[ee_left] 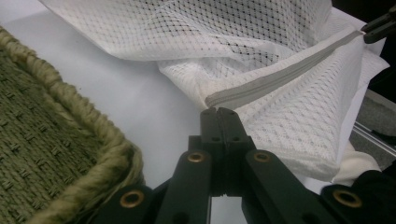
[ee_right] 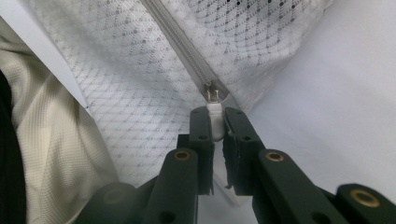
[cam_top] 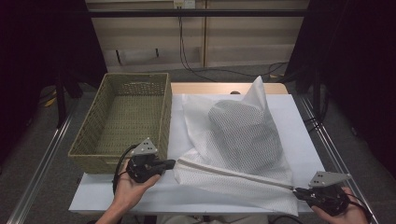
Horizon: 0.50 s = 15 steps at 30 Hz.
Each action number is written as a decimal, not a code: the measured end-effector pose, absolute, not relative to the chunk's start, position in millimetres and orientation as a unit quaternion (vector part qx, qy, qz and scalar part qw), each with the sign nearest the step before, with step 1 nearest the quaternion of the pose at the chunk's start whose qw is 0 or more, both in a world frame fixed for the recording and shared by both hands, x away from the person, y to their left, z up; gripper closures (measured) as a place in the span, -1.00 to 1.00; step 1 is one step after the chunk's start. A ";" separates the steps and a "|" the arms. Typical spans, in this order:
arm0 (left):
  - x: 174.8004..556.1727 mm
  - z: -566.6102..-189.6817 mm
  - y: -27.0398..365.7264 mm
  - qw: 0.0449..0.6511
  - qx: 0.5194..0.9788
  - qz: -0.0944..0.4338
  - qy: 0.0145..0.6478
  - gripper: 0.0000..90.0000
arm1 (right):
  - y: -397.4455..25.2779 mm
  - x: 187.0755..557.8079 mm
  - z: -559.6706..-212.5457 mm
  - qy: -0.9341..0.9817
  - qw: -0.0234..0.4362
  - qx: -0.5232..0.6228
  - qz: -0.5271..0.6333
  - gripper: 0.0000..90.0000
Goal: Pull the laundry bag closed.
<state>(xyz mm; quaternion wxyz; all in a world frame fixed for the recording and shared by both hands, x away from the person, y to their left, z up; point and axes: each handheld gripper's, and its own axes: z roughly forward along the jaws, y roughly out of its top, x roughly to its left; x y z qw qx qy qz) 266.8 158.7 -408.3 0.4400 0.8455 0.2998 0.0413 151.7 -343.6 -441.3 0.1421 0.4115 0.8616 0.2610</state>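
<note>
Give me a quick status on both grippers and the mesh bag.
Left hand-held gripper shut at zipper's end. Right hand-held gripper shut on zipper pull. Mesh bag flat, zipped. Nothing in the way.

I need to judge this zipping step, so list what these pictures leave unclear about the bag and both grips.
- Contents of the white mesh laundry bag: high view, mesh blurs a grey bulge inside.
- Left hand-held gripper: left gripper view, jaws shut at the grey zipper's end; whether fabric is pinched is hidden between them.
- Right hand-held gripper: right gripper view, the white zipper pull tab disappears between the jaws.

You've got soft white mesh cloth in the laundry bag (cam_top: 243, 135), rough woven fibre on the basket (cam_top: 126, 116), smooth matt table (cam_top: 299, 140).
</note>
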 end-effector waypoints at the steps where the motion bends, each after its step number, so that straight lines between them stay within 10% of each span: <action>1: 267.4 -408.4 159.1 0.444 0.843 0.040 0.301 1.00 | -344.0 151.8 -441.4 0.863 0.147 0.409 0.259 0.83; 15: 262.8 -413.5 159.9 0.456 0.843 0.031 0.285 1.00 | -349.4 155.1 -445.0 0.846 0.162 0.432 0.268 0.83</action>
